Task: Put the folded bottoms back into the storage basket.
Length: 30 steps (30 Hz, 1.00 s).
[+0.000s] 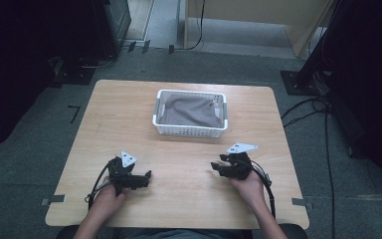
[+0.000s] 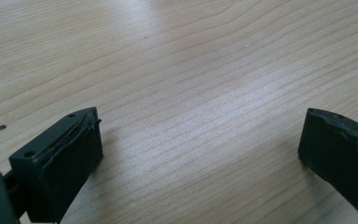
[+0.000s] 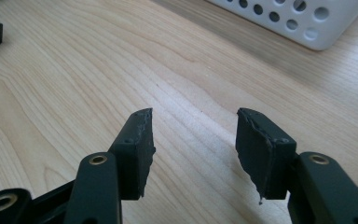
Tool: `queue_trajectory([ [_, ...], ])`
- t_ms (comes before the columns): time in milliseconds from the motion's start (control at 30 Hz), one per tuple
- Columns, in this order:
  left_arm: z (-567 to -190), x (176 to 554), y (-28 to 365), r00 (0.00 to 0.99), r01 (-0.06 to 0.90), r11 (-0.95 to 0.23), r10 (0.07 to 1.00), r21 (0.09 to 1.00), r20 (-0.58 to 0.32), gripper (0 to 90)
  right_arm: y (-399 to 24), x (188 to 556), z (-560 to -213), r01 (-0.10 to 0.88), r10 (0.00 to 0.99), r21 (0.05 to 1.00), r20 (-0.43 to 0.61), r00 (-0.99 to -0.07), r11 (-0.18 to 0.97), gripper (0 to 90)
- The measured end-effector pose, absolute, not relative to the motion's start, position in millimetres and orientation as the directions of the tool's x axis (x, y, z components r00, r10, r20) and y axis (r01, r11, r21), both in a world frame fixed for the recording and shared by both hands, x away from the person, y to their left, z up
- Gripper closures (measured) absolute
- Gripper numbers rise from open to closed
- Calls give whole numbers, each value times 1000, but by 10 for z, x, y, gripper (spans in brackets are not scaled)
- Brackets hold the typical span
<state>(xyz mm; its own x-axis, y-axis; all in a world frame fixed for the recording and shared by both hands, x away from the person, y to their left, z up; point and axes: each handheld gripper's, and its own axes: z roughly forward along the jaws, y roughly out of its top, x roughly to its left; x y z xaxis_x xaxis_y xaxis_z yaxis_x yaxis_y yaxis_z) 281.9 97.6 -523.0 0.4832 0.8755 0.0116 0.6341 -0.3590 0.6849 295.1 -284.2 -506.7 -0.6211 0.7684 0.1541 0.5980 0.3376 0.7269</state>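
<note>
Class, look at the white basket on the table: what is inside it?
The white basket holds a crumpled dark grey cloth covering its floor. Anything beneath the cloth is hidden.

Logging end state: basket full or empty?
Not empty. In the high view the white basket holds a crumpled dark grey cloth covering its floor. Both grippers sit apart from it, jaws open.

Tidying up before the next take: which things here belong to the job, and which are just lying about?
Job:
basket
grey cloth inside it
left claw, right claw, both open and empty
table

Lying about:
floor cables
tape marks at the table's edges
</note>
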Motion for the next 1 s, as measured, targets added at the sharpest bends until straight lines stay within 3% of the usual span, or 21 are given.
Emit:
queue_trajectory([
  [400,-5231,2819,976,483,634,-359,876,685,12,0,-2841,2934,-5180,608,778,722,156,-608,331,467],
  [667,-5231,2819,976,483,634,-359,876,685,12,0,-2817,2885,-5241,543,770,763,95,-631,351,446],
  [1000,-5231,2819,976,483,634,-359,875,685,12,0,-2809,2873,-5247,539,773,766,87,-629,352,440],
])
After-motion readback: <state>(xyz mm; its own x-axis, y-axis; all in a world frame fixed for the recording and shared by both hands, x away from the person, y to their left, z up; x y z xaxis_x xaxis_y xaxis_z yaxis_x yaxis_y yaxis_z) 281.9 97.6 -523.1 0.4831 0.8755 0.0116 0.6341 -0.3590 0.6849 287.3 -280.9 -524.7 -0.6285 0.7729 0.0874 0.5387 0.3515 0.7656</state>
